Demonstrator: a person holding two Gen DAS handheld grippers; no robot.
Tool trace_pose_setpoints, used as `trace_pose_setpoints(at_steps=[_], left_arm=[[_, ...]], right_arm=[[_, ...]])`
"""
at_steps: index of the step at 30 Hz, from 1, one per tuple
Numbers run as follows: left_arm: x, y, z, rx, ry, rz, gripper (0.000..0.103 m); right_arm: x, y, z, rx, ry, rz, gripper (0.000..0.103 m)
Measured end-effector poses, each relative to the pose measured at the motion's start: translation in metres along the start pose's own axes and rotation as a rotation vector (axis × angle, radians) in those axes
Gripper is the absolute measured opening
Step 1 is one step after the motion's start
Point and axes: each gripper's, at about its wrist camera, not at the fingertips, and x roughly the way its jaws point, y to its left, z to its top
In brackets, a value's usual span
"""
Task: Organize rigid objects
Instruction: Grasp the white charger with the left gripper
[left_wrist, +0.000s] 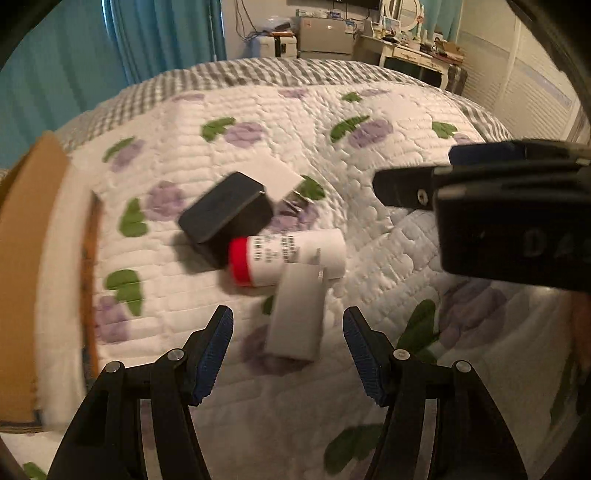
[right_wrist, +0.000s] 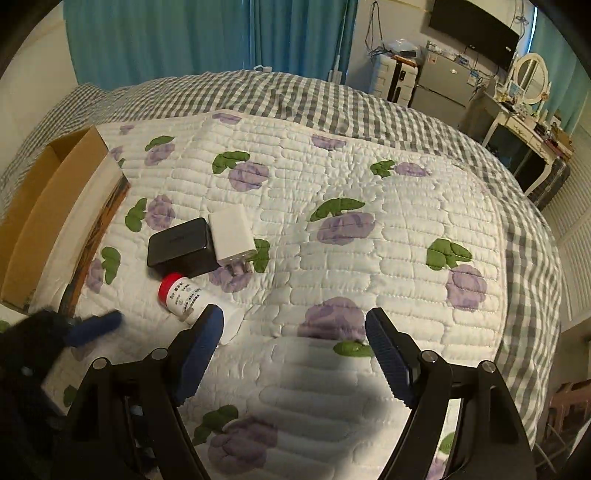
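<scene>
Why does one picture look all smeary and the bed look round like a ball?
Left wrist view: motion blur smears the bottle, the black box and the cardboard box. Right wrist view: sharper, with a dark shadow on the quilt. Both: the fisheye lens bulges the bed.

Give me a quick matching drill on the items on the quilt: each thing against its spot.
Things:
1. black box
2. white charger
3. red-capped bottle
4. grey block

Spots:
a. prongs showing, beside the black box
b. just ahead of the open left gripper
c. nearest the cardboard box
d. on its side, partly behind a right gripper finger

Pairs: 1-c, 2-a, 3-d, 4-b
</scene>
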Motion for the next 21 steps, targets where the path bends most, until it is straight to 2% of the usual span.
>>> trace_pose_setpoints(at_steps=[1, 2, 3, 6, 11, 15, 19, 21], left_arm=[[0.003, -0.001, -0.001, -0.005, -0.002, -0.008, 0.061], [0.006, -0.001, -0.002, -0.008, -0.001, -0.015, 0.053], [0.008, -0.001, -0.003, -0.008, 0.009, -0.022, 0.028], [0.004, 0.005, -0.005, -0.015, 0.017, -0.034, 0.027], [-0.026, 0.035, -0.012, -0.086, -0.026, 0.026, 0.027], [-0.032, 0.059, -0.011, -0.133, -0.028, 0.124, 0.027], [-0.026, 0.072, -0.010, -0.188, -0.016, 0.142, 0.027], [-0.026, 0.075, -0.011, -0.192, -0.016, 0.154, 0.027]], right_arm=[[0.001, 0.000, 0.001, -0.002, -0.001, 0.002, 0.079], [0.002, -0.001, 0.002, -0.005, -0.003, 0.003, 0.079], [0.003, -0.002, 0.003, -0.008, -0.004, 0.006, 0.079], [0.006, -0.003, 0.006, -0.014, -0.006, 0.018, 0.079], [0.007, 0.001, 0.012, -0.057, -0.035, 0.035, 0.079], [0.014, 0.022, 0.017, -0.174, -0.038, 0.076, 0.077], [0.029, 0.050, 0.014, -0.319, 0.011, 0.123, 0.073], [0.041, 0.064, 0.010, -0.396, 0.068, 0.155, 0.072]])
